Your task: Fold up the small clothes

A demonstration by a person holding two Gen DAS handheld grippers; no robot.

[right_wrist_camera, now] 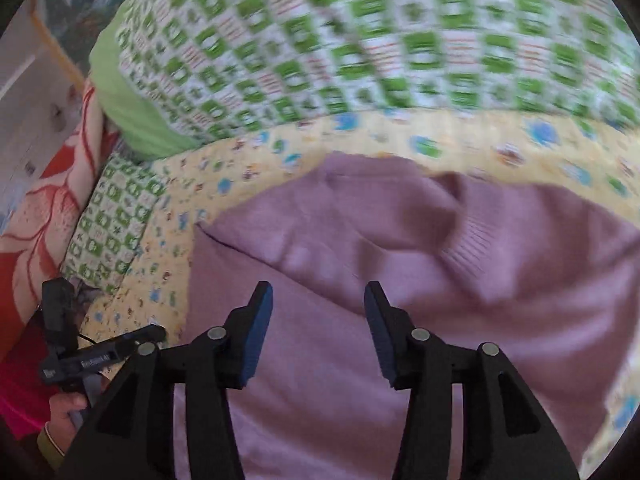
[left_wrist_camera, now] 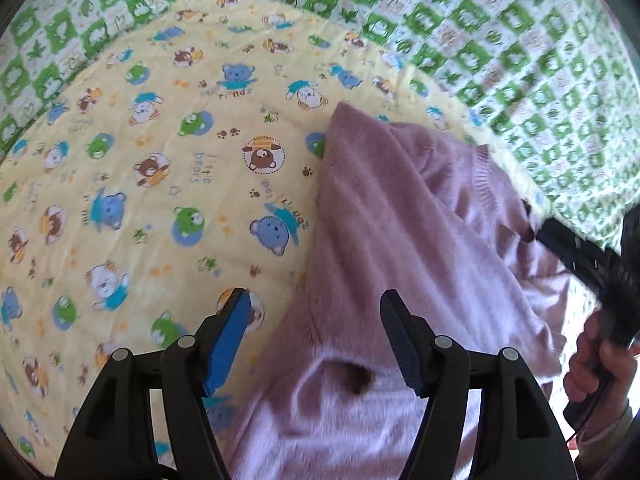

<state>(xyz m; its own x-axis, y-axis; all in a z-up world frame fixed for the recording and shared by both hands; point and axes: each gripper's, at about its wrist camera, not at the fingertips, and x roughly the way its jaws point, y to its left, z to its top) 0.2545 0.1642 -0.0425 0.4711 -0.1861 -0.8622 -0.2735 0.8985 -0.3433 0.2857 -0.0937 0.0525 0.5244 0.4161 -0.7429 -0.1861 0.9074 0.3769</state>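
we see a lilac knitted sweater [left_wrist_camera: 400,216] lying on a yellow sheet printed with little bears [left_wrist_camera: 160,168], which itself lies over a green and white checked bedcover [left_wrist_camera: 500,40]. the sweater sits toward the right of the left wrist view, partly folded: one panel is turned over the body, with a ribbed edge [left_wrist_camera: 482,184] running down its right side. near the bottom of that view we make out a neck opening with a dark spot inside it [left_wrist_camera: 356,376].

our left gripper [left_wrist_camera: 316,340] hangs over the sweater's left edge with its jaws wide apart, one blue pad over the yellow sheet and the other over the knit; nothing is between them and neither pad presses on the fabric.

our right gripper [right_wrist_camera: 319,330] hovers over the sweater as well, jaws apart and empty. its view is blurred, so we can only say that the pads seem to be clear of the cloth. in the left wrist view the same gripper shows at the right edge [left_wrist_camera: 588,264], held by a hand [left_wrist_camera: 600,364].

in the right wrist view a red and white flowered blanket [right_wrist_camera: 44,208] lies at the left, beside a plain green pillow [right_wrist_camera: 128,112].
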